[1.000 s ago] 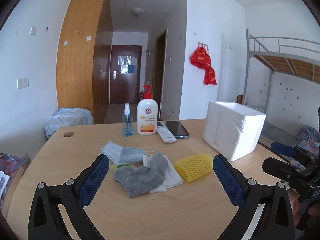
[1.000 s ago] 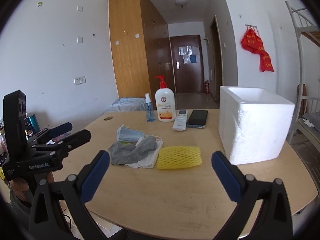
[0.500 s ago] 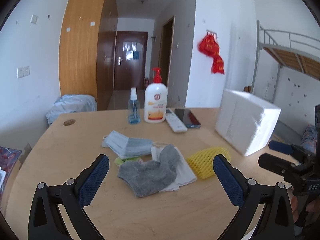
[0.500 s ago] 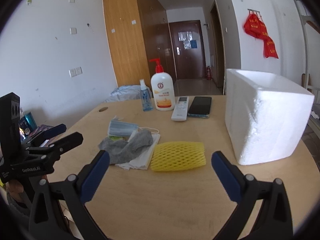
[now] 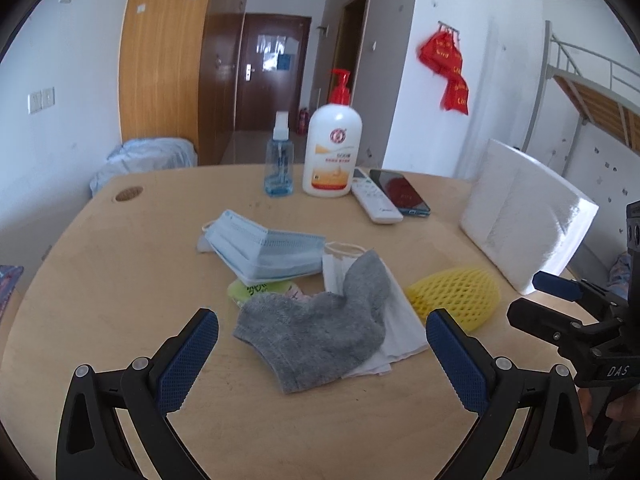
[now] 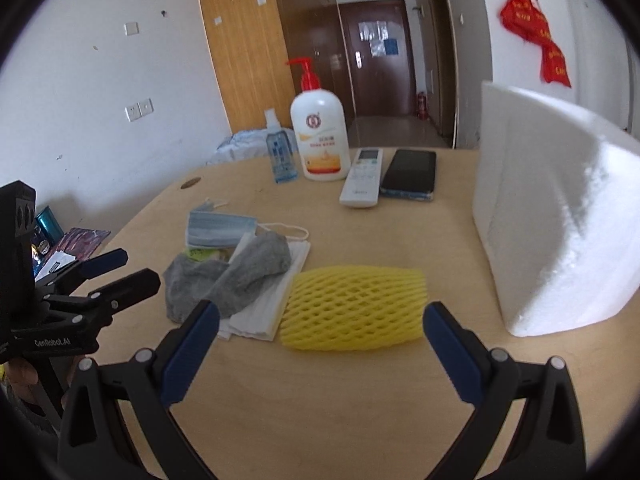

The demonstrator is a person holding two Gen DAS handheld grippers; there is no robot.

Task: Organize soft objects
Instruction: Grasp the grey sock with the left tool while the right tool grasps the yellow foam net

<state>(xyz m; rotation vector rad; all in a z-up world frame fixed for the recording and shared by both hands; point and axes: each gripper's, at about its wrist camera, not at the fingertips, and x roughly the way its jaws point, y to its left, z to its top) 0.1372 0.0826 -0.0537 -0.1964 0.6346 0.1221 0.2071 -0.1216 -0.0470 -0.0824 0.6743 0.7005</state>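
A grey sock (image 5: 316,332) (image 6: 236,272) lies on a white tissue (image 5: 396,320) (image 6: 272,300) at the table's middle. Behind it rest blue face masks (image 5: 264,252) (image 6: 218,230) and a small green packet (image 5: 256,292). A yellow foam net (image 5: 456,300) (image 6: 354,308) lies to the right of the pile. My left gripper (image 5: 322,356) is open just short of the sock. My right gripper (image 6: 320,346) is open, its fingers flanking the near side of the yellow net. Each gripper shows in the other's view: the right gripper (image 5: 560,304), the left gripper (image 6: 108,272).
A white foam box (image 5: 524,216) (image 6: 556,208) stands at the right. At the back are a lotion pump bottle (image 5: 332,148) (image 6: 320,136), a small spray bottle (image 5: 279,164), a remote (image 5: 376,200) and a phone (image 5: 400,192). The wooden table (image 5: 120,272) ends close on both sides.
Both grippers have moved forward and lower toward the table: the sock pile looms larger in the left view, the yellow net in the right view. Nothing on the table has shifted.
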